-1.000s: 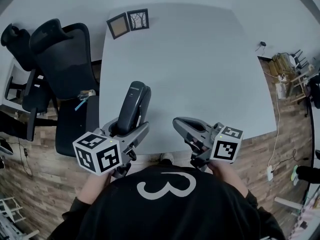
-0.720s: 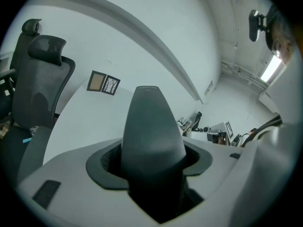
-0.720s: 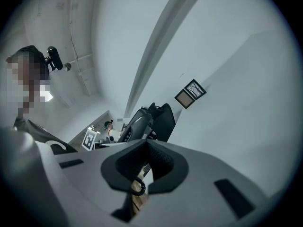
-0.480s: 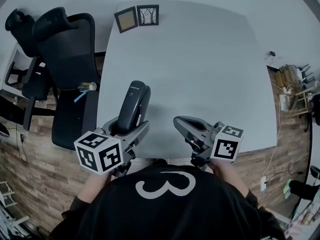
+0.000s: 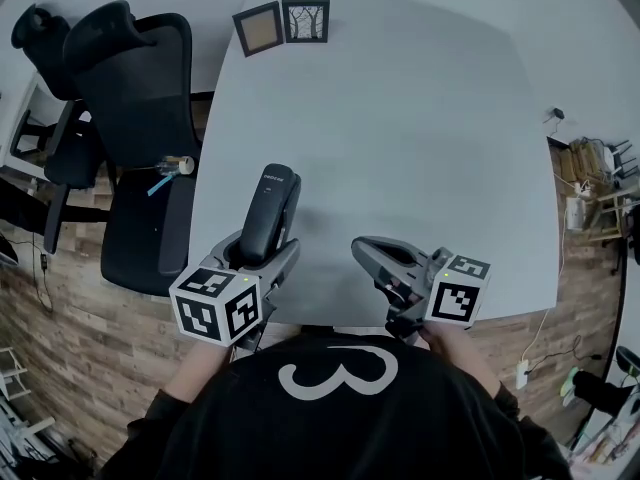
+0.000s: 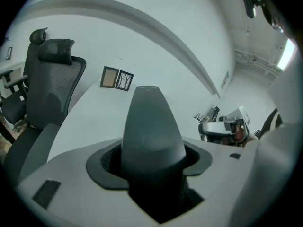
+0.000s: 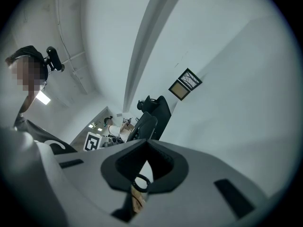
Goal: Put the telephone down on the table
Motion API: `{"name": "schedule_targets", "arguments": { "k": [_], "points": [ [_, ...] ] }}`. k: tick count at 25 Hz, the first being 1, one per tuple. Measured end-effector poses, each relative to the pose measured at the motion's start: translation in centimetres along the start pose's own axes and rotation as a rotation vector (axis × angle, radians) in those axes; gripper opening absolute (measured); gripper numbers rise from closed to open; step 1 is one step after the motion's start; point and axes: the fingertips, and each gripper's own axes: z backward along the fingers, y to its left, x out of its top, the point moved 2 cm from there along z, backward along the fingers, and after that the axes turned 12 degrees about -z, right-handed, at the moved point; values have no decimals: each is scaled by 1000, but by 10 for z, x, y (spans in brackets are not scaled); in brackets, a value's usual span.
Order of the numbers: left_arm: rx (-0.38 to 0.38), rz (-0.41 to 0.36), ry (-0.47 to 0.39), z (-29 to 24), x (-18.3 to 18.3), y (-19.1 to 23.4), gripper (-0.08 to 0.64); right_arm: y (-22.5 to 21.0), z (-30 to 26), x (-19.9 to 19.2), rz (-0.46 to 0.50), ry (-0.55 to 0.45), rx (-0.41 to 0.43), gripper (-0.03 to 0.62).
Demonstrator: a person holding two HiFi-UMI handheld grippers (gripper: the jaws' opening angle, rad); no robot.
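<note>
The person's black shirt (image 5: 330,413) fills the bottom of the head view, just short of the table's (image 5: 410,128) near edge.

Over that near edge, on the table's left side, the left gripper (image 5: 258,256) is clamped on the telephone (image 5: 272,203), a dark grey handset. Its two fingers (image 5: 287,260) press on the handset's lower end from either side. The rest of the handset juts out past the fingertips, pointing away from the near edge and over the table top. In the left gripper view the handset (image 6: 152,131) sits squarely in the notch between the dark pads and rises forward from them. Whether its far end touches the table top cannot be told.

Also at the near edge, toward the table's right side, the right gripper (image 5: 362,250) has its jaws together at the tips with nothing between them.

The middle of the table is bare white.

At the table's far edge, toward its left corner, stand two small picture frames (image 5: 282,24) side by side.

Off the table's left edge is a black office chair (image 5: 135,78).
</note>
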Motion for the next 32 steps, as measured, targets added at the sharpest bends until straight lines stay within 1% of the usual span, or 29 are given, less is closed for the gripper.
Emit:
{"name": "schedule_targets", "arguments": {
  "k": [2,6,10,17,22,32],
  "points": [
    [38,-12,18,-9,-4,6,296,-4,0,3,-5,0,-3,5],
    [121,-76,76,-26,-15,16,296,-14,3,4,-18,3,-11,5],
    [161,-114,106,-40,-21,21,296,-21,6,8,-31,0,-21,5],
    [189,-137,136,-65,-25,26,296,-31,9,14,-44,-9,-32,5],
    [203,-135,169,-81,-35,29,296,-37,13,15,-55,-10,-43,5],
    [236,-156,223,-104,-46,36,296,-48,15,22,-74,-15,-54,5]
  ]
}}
